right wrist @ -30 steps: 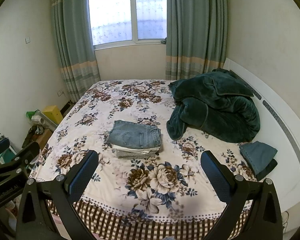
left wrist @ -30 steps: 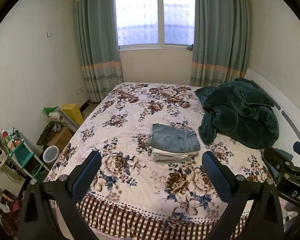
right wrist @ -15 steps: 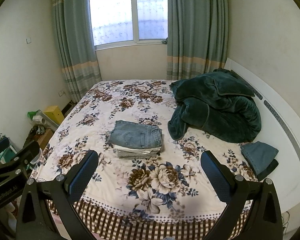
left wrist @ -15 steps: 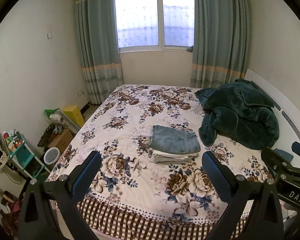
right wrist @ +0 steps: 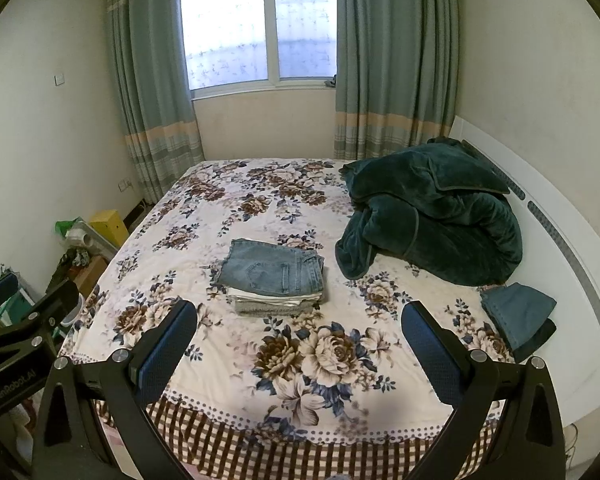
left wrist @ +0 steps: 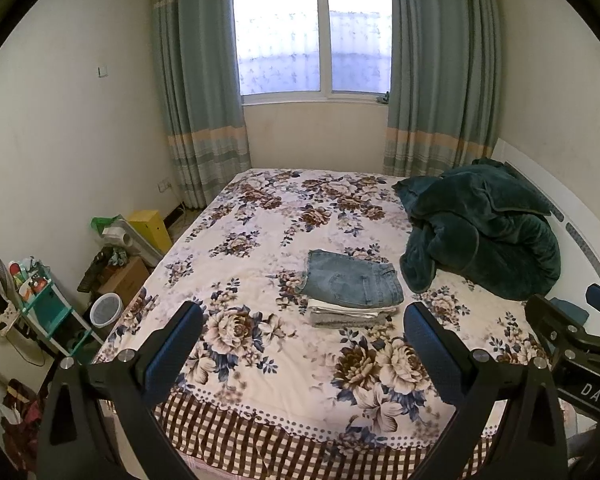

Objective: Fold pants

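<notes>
Low in each wrist view, the black left gripper (left wrist: 302, 346) and black right gripper (right wrist: 299, 344) both hang with jaws spread wide, holding nothing, above the near edge of the floral-quilted bed (right wrist: 332, 364). Mid-frame, folded light-blue denim pants (right wrist: 274, 270) top a small stack of pale folded clothes (right wrist: 274, 304). Right of it lies a dark green plush blanket (right wrist: 432, 216); a folded blue garment (right wrist: 518, 316) sits at the right edge.

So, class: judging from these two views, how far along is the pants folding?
Done: a stack of folded pants with jeans on top lies mid-bed. In hand: nothing; the left gripper and right gripper are both open and empty, above the bed's near edge. Possibly left: two more garments by the headboard; whether they are folded is unclear.
</notes>
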The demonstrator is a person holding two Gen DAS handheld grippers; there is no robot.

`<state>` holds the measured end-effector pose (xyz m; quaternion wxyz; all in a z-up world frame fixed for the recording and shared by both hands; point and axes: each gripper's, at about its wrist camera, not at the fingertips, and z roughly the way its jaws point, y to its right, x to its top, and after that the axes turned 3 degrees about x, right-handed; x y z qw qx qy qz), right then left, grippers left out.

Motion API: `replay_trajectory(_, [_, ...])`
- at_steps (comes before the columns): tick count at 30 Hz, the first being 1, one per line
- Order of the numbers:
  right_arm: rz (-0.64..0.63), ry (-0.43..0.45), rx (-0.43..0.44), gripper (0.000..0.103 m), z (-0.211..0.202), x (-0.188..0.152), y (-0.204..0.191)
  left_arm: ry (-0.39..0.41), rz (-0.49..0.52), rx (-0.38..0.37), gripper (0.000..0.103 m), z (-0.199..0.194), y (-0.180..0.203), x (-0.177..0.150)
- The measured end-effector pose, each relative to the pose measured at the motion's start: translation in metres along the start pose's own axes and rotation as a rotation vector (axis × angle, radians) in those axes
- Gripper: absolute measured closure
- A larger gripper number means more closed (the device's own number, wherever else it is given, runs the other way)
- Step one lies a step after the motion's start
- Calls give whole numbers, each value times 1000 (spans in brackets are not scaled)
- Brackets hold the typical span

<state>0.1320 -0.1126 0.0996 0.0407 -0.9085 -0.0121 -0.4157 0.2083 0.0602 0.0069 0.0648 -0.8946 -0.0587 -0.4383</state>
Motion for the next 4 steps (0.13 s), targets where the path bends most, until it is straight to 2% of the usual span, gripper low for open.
replay_trajectory(4, [0,2,-1,0,-1,-1,1,1,-6,0,0,1,-3,4])
